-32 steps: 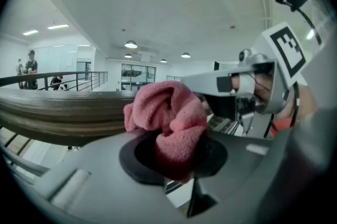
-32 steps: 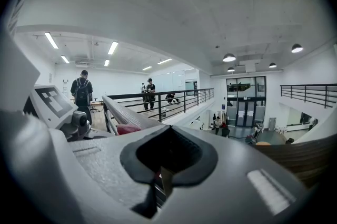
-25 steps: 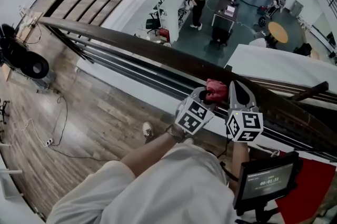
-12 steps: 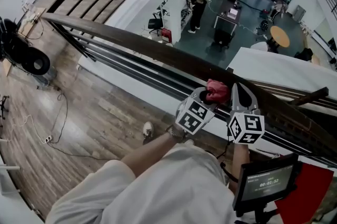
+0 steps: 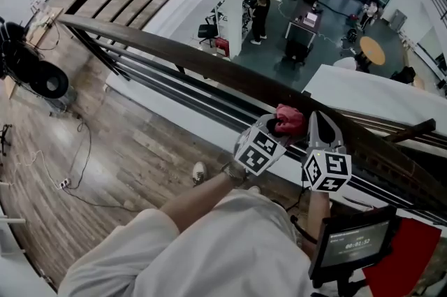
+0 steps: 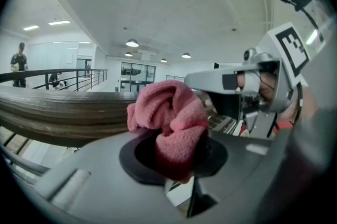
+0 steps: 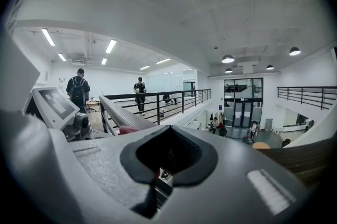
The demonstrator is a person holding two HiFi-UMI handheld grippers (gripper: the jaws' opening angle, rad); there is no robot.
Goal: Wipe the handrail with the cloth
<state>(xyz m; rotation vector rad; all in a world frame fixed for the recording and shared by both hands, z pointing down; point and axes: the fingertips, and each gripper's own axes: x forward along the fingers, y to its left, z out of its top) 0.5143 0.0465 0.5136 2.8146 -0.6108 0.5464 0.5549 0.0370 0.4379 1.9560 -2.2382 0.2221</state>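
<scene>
1. Two grippers sit side by side at the handrail [image 5: 174, 54], and little has shifted over the last second: both keep nearly the same spot on the wood.
2. The left gripper [image 5: 278, 126] stays clamped on the bunched pink cloth [image 5: 290, 119], which lies on the rail's top.
3. The right gripper [image 5: 318, 122], jaws pressed together on nothing, hovers just beside the cloth.
4. With so little travel, the wipe looks barely advanced; the long stretch of rail to the left probably awaits a stroke.

Cannot read print on the screen [image 5: 355, 244]. Cannot see lower folds of the cloth [image 6: 171, 123], buried between jaws of the left gripper [image 5: 278, 126]. Loses the handrail [image 5: 209, 68] at the right edge.
</scene>
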